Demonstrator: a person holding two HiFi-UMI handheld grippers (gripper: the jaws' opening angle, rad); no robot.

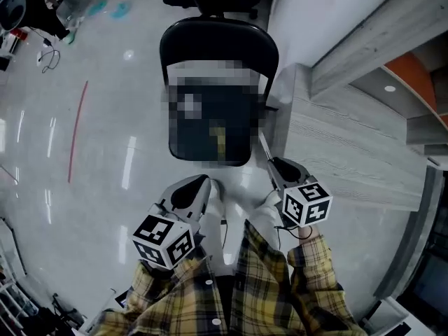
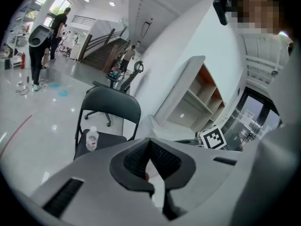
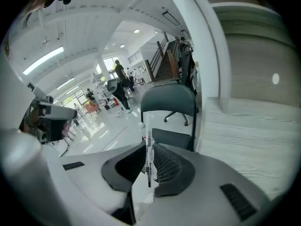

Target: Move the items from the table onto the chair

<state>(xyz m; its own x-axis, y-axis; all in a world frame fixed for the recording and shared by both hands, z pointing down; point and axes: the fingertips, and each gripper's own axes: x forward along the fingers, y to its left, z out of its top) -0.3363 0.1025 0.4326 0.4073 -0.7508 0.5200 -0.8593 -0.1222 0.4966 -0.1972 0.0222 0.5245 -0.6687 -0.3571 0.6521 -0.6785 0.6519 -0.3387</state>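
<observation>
Step in hand: by my reading, carrying 1 pen (image 3: 148,142) from the table (image 1: 350,145) to the black folding chair (image 1: 213,33).
Right gripper (image 1: 274,165): jaws clamped on the pen, which stands upright between the pads. In the head view it points toward the chair at about 11 o'clock.
Left gripper (image 2: 150,142): jaws together with nothing between them, held at 7 o'clock in the head view.
Layout: the chair is at 12 o'clock from the person, the table at 2 o'clock.
On the seat: 1 water bottle (image 2: 92,139), upright near the seat's 9 o'clock edge in the left gripper view.
Doing it well: reach over the middle of the seat, lower the pen until it lies nearly flat, then part the jaws. Dropped from height, it would likely roll off. Keep clear of the bottle.
</observation>
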